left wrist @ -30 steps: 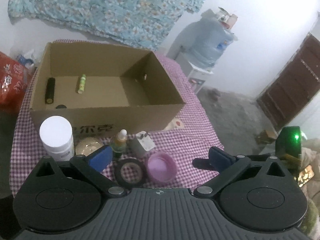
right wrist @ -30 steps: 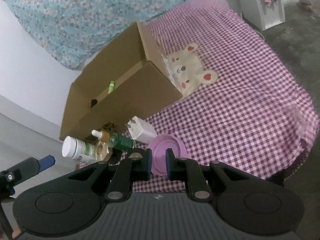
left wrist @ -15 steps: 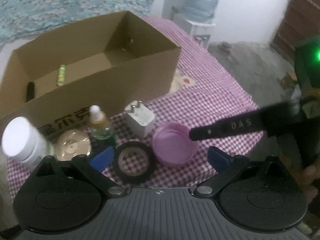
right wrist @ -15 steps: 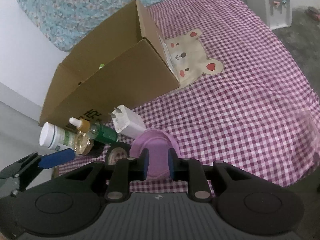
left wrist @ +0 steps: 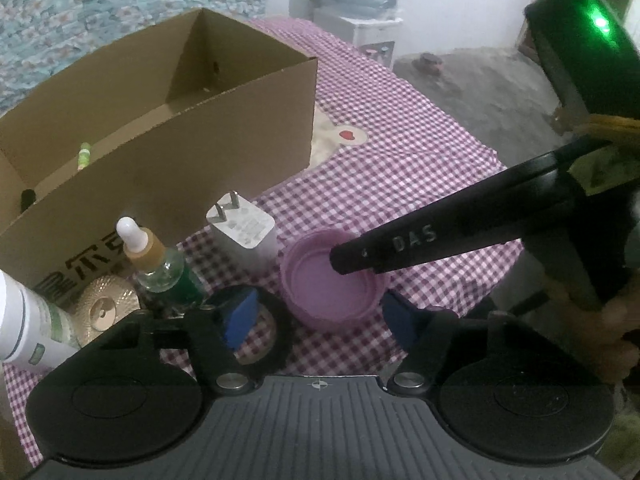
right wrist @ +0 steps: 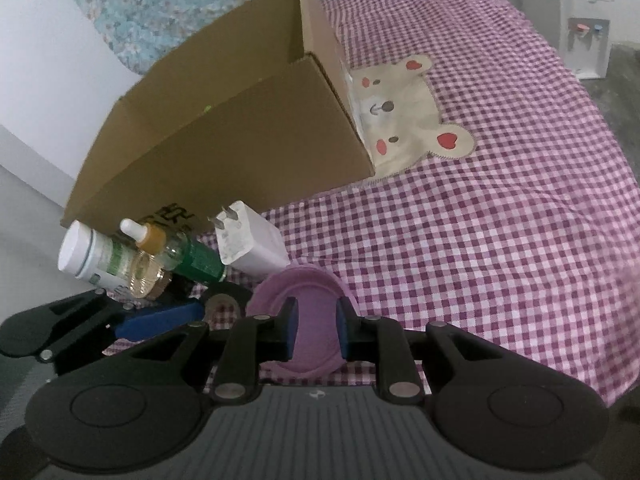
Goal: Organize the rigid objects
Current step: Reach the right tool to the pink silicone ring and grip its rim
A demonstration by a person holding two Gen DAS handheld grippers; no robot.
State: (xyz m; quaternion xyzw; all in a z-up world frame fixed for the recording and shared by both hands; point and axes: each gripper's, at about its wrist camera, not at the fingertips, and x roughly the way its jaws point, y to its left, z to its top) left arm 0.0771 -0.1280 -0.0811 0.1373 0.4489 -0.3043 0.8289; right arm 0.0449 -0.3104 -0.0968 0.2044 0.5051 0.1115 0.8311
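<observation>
Covering the table, a checked cloth (right wrist: 500,220) bears a cardboard box (right wrist: 240,148).

Both fisheye cameras are sitting just behind their own finger linkages, which are filling the bottom of each frame, and are looking steeply down at close range onto the checked cloth (left wrist: 400,184). The left wrist view is facing the cardboard box (left wrist: 168,148) in its upper left. The right wrist view is facing the same box (right wrist: 240,152) from farther right. Both are sharing the purple lid (left wrist: 320,280) (right wrist: 316,292), white charger (left wrist: 244,236) (right wrist: 252,246) and dropper bottle (left wrist: 160,268) (right wrist: 188,256) at lower centre.
</observation>
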